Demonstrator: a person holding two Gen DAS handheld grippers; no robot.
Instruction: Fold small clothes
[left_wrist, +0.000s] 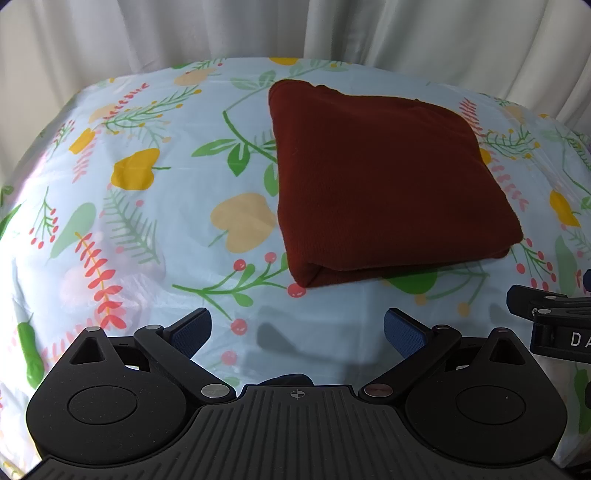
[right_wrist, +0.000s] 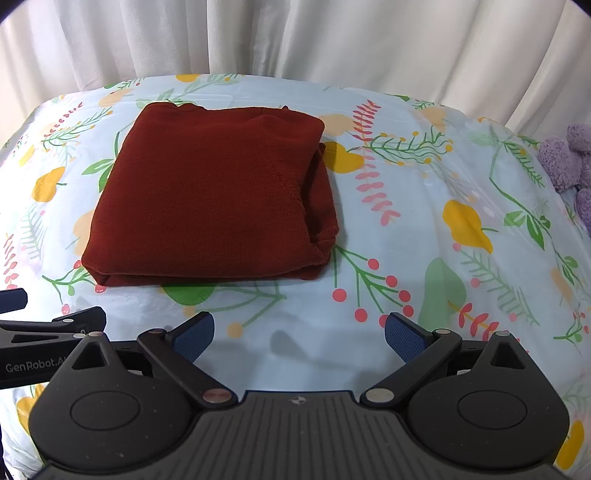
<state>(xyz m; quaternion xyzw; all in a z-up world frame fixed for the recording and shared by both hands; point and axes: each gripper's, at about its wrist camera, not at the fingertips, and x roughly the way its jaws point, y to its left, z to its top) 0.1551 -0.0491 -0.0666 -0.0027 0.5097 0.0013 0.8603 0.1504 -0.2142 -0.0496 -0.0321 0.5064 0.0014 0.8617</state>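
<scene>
A dark red knit garment (left_wrist: 384, 181) lies folded into a thick rectangle on the flowered tablecloth (left_wrist: 147, 206). In the right wrist view the same garment (right_wrist: 210, 195) sits left of centre, its layered edges showing on the right side. My left gripper (left_wrist: 297, 334) hovers open in front of the garment's near edge, nothing between its blue pads. My right gripper (right_wrist: 299, 334) is open too, empty, just short of the garment's near right corner. Each gripper shows at the edge of the other's view: the right one (left_wrist: 554, 325) and the left one (right_wrist: 48, 339).
White curtains (right_wrist: 295, 37) hang behind the table's far edge. A fuzzy purple item (right_wrist: 570, 162) lies at the table's right edge. Bare tablecloth (right_wrist: 461, 221) stretches to the right of the garment and on its left in the left wrist view.
</scene>
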